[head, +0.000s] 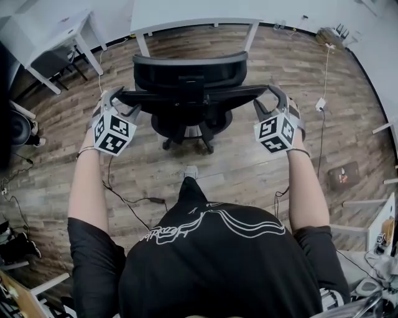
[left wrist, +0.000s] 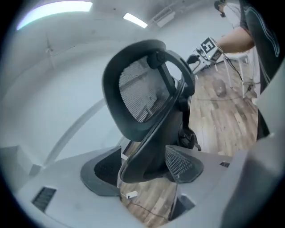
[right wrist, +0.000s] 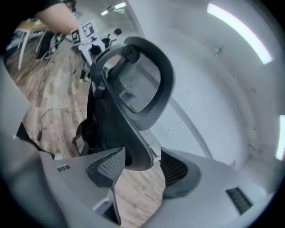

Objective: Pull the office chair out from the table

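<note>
Left gripper (head: 122, 102): jaws spread. In the left gripper view the gripper (left wrist: 142, 167) has the end of a curved black chair arm (left wrist: 147, 156) between its pads. There is a clear gap on the left pad's side; contact at the right pad cannot be judged.

Right gripper (head: 266, 102): jaws spread. In the right gripper view the gripper (right wrist: 136, 167) has the opposite arm end (right wrist: 138, 156) between its pads, with a gap to the right pad.

Office chair (head: 186, 74): upright on the wood floor (head: 249, 174), in front of the white tabletop (head: 186, 18) and midway between the two grippers. Its arm line runs left to right across the head view. The rear spine of the backrest faces the person.

Head view only: the castor base (head: 186, 133), the tabletop's legs and a cable (head: 134, 202) on the floor.

Gripper views only: the backrest mesh (left wrist: 138, 93) (right wrist: 142, 87), seen tilted, and each opposite gripper's marker cube (left wrist: 207, 46) (right wrist: 84, 32).
</note>
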Demonstrator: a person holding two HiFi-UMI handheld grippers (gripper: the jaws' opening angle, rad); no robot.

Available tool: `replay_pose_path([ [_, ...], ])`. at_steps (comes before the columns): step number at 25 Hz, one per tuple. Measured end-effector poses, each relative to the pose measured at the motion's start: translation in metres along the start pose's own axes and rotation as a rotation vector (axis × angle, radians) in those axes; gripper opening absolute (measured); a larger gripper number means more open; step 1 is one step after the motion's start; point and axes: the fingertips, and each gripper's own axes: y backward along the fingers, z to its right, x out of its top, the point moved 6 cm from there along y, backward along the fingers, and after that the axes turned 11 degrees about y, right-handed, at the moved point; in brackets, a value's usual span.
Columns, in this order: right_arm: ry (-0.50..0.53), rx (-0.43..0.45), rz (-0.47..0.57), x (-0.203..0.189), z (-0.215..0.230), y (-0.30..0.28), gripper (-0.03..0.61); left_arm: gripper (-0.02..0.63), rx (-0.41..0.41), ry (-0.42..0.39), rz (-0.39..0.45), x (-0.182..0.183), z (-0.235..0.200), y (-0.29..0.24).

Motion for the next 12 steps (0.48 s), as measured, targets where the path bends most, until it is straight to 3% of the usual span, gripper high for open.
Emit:
replay_pose_path([
  [2,-0.142,0.043,0.068,0.006,0.0,0.026,0.256,0.287,-0.003,0.13,0.077,0.004,0.005,0.028],
  [3,-0.221,0.084,0.106,0.01,-0.002,0.041,0.255,0.287,-0.024,0.239,0.136,0.009,0.009,0.044],
  [6,-0.465,0.258,0.244,0.03,-0.011,0.083,0.255,0.287,-0.199,0.661,0.341,0.031,0.033,0.091],
  [7,-0.536,0.311,0.3,0.037,-0.014,0.097,0.255,0.287,-0.267,0.766,0.398,0.04,0.043,0.105],
  [9,-0.632,0.387,0.415,0.053,-0.018,0.127,0.255,0.285,-0.374,0.869,0.483,0.059,0.066,0.131],
  [12,-0.699,0.43,0.57,0.074,-0.021,0.169,0.254,0.276,-0.491,0.883,0.569,0.088,0.098,0.165],
])
